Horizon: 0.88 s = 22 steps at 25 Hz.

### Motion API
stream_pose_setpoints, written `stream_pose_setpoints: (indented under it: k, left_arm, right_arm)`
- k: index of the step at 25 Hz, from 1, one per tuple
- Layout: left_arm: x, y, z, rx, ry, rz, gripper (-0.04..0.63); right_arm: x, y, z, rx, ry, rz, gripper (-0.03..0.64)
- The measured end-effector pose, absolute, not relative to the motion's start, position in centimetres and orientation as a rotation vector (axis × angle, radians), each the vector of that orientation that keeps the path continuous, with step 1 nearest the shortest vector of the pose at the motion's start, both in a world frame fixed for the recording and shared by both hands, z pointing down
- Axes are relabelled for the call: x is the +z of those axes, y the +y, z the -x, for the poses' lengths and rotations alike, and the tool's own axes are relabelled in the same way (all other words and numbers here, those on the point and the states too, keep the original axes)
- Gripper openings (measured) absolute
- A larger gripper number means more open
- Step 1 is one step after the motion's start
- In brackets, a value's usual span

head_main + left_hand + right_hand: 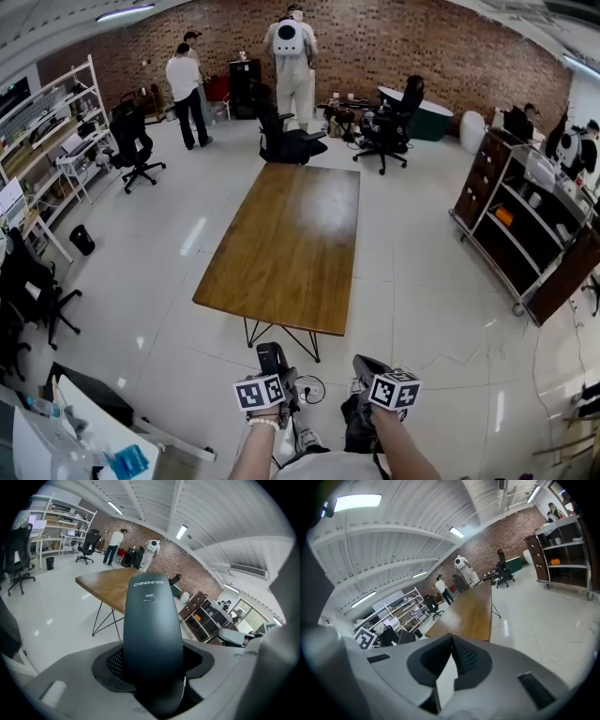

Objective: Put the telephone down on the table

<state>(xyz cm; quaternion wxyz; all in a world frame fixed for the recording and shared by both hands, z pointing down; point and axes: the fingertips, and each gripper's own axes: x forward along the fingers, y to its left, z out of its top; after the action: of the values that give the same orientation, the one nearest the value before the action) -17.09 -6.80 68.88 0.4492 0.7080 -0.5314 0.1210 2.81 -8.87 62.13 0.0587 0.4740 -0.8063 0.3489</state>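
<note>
Two claws at the bottom edge of the head view, one per hand. Left claw (pixel 274 364) is clamped on one dark telephone (pixel 152 634); the handset stands upright between the jaws and sticks out past them, off the desk and in the air over the floor (pixel 422 309). Right claw (pixel 367 367) has its jaws closed tip to tip with nothing between them.

One long wooden desk (pixel 286 244) on thin black legs lies ahead, well apart from both claws, with bare floor between. At least four black office chairs (pixel 292 142), one just beyond the desk's far end. Two people (pixel 190 86) stand by the brick wall (pixel 394 42). One white rack (pixel 56 150) on the left, one dark shelf unit (pixel 511 220) on the right, one black bin (pixel 82 240).
</note>
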Motion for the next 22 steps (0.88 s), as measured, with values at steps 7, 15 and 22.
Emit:
stream_pose_setpoints:
  k: [7,15,22]
  left_arm:
    - [68.4,-9.3,16.7,0.279,-1.316,-1.759,0.28]
    - [67.7,-15.3,18.3,0.25,-1.378,-1.737,0.28]
    - [67.3,-23.4,18.6,0.283,-1.407,-1.716,0.281]
  right_arm:
    - [61.7,-11.9,-3.9,1.073,-2.448,-1.468,0.008]
    - [61.7,-18.7,-0.5,1.047,-2.515,-1.344,0.008]
    - [61.3,-27.5,-1.0,1.067,-2.551,-1.283,0.008]
